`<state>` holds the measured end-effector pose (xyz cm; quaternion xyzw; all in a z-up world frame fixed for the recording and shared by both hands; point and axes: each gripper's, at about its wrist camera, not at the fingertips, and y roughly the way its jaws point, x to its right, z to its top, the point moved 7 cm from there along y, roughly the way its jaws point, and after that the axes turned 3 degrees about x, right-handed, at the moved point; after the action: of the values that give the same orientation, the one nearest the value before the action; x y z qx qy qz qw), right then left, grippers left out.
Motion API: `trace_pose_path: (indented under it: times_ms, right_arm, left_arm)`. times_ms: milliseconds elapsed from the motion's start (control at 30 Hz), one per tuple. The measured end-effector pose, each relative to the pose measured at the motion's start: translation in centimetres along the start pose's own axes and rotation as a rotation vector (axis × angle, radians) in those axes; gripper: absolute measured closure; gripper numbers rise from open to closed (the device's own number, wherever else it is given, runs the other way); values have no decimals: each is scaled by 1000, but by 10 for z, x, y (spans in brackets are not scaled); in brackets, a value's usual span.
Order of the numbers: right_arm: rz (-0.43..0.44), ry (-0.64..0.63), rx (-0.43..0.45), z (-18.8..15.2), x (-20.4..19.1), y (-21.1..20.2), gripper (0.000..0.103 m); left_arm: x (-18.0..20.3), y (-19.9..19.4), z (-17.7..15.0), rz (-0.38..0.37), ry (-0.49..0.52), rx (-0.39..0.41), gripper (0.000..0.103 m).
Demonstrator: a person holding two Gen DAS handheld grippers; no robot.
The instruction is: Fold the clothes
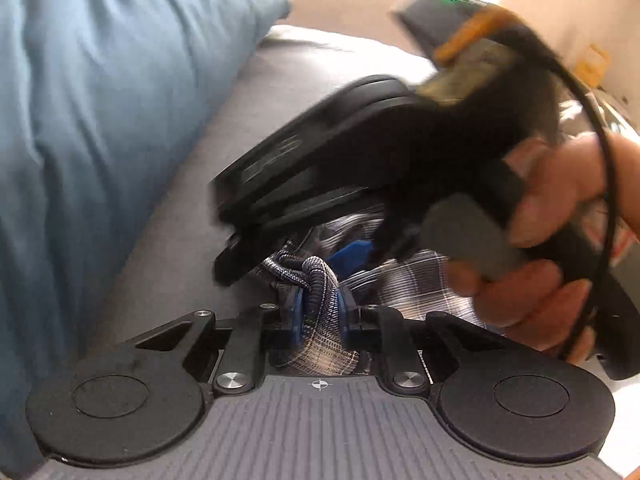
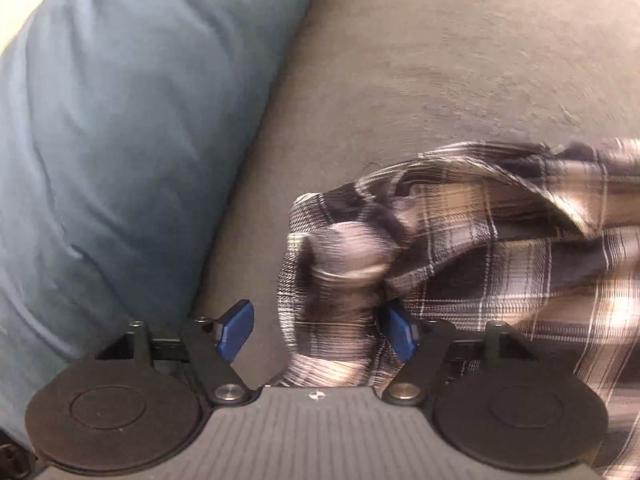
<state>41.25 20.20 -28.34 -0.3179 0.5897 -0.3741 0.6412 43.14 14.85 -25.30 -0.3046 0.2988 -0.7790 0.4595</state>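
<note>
A black-and-white plaid shirt (image 1: 416, 280) lies bunched on a grey couch seat (image 1: 280, 92). My left gripper (image 1: 318, 312) is shut on a twisted roll of its fabric. Just beyond, a hand (image 1: 560, 208) holds my right gripper (image 1: 296, 258), blurred, with its tips down at the same bunch. In the right wrist view the plaid shirt (image 2: 480, 248) spreads to the right, and a rolled part of it stands between the fingers. There my right gripper (image 2: 318, 332) is open, its blue pads (image 2: 236, 330) wide apart; the left pad is clear of the cloth.
A large blue cushion (image 1: 100, 100) leans along the left side of the seat, seen again as the blue cushion (image 2: 120, 120) in the right wrist view. Bare grey couch seat (image 2: 460, 80) stretches ahead. Blurred bright clutter lies at the far right edge.
</note>
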Motion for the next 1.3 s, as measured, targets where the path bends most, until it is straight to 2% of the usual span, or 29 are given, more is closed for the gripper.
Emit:
trace_pose_path:
  times_ms: [133,233,367,500,667,800,900,1133,1233,1300]
  right_arm:
    - [-40,-47,-14,-2,-6,4,30]
    - [-67,-78,-19,-4,-9,7,35]
    - [-103,-119,-26,-7,-13,10,48]
    - [-139,-160,-33,-10,-18,14,70]
    - [-155,-179,-24,-14,-18,14,77]
    - [-139,-170,-1,-20,-9,7,79]
    - [-98,-150,27,-26,20,-17,81]
    - [-6,-80,122,-44,54,-56,82]
    - [15,-70,171,-52,72,-79,83]
    - [33,-55,208,-57,84,-97,83]
  left_arm:
    - [5,5,3,-14,22,9,88]
    - [6,10,4,-24,29,15,88]
    - [10,13,6,-44,45,28,88]
    - [13,18,9,-63,62,32,88]
    - [15,25,12,-87,79,18,87]
    - [13,24,15,-107,91,-2,78]
    - [8,16,20,-131,59,4,76]
    - [1,-4,31,-188,-118,28,76]
    - [1,-1,36,-176,-203,25,74]
    - [6,6,39,-134,-245,22,74]
